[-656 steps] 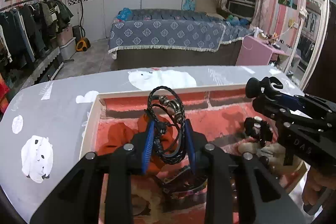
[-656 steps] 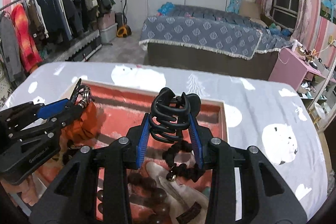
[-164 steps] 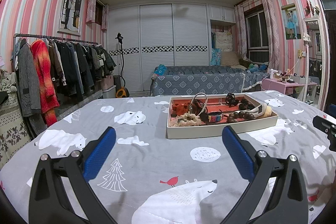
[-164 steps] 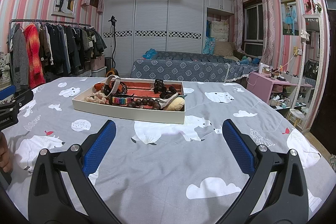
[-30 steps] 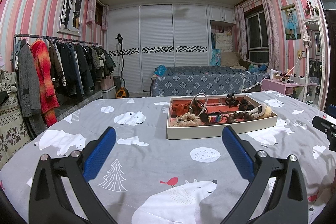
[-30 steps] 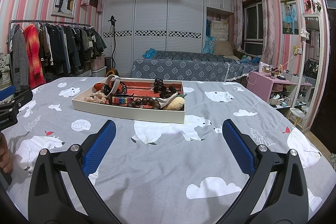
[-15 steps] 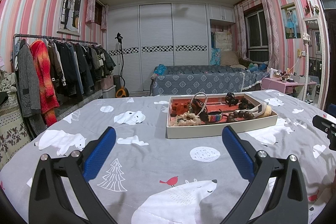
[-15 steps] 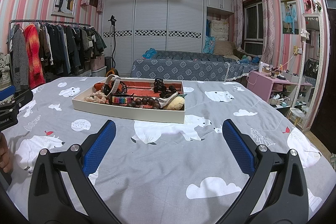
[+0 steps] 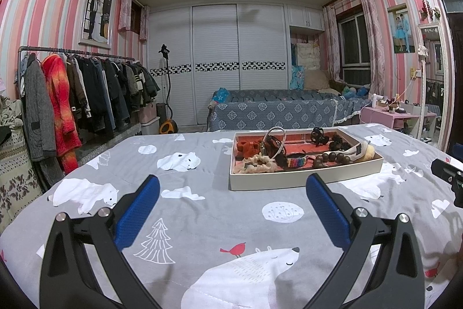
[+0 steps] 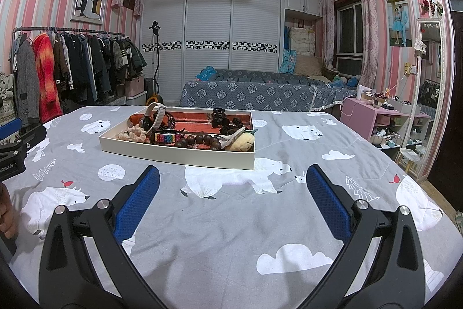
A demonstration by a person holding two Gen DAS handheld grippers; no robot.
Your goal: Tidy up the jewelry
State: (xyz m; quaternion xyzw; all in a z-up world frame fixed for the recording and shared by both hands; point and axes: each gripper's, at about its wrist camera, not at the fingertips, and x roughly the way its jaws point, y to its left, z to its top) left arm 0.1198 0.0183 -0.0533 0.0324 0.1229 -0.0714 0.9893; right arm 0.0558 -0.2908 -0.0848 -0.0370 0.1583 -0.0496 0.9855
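A white tray (image 9: 303, 178) with a red lining stands on the grey bear-print cloth (image 9: 202, 222); it also shows in the right wrist view (image 10: 176, 154). It holds a rainbow bracelet (image 10: 167, 138), dark wooden beads (image 10: 199, 140), a black claw clip (image 10: 219, 115), an orange scrunchie (image 9: 246, 146) and a beige one (image 9: 257, 164). My left gripper (image 9: 231, 193) is open and empty, well back from the tray. My right gripper (image 10: 231, 181) is open and empty, also back from it.
A clothes rack (image 9: 72, 94) stands at the left, a bed (image 9: 275, 109) behind the table, a pink side table (image 10: 379, 118) and a mirror (image 10: 431, 94) at the right. The table's right edge (image 10: 434, 210) is near.
Over the last second nothing has visibly moved. Much earlier both grippers held a bracelet and a claw clip over the tray; now both are open, empty and drawn back.
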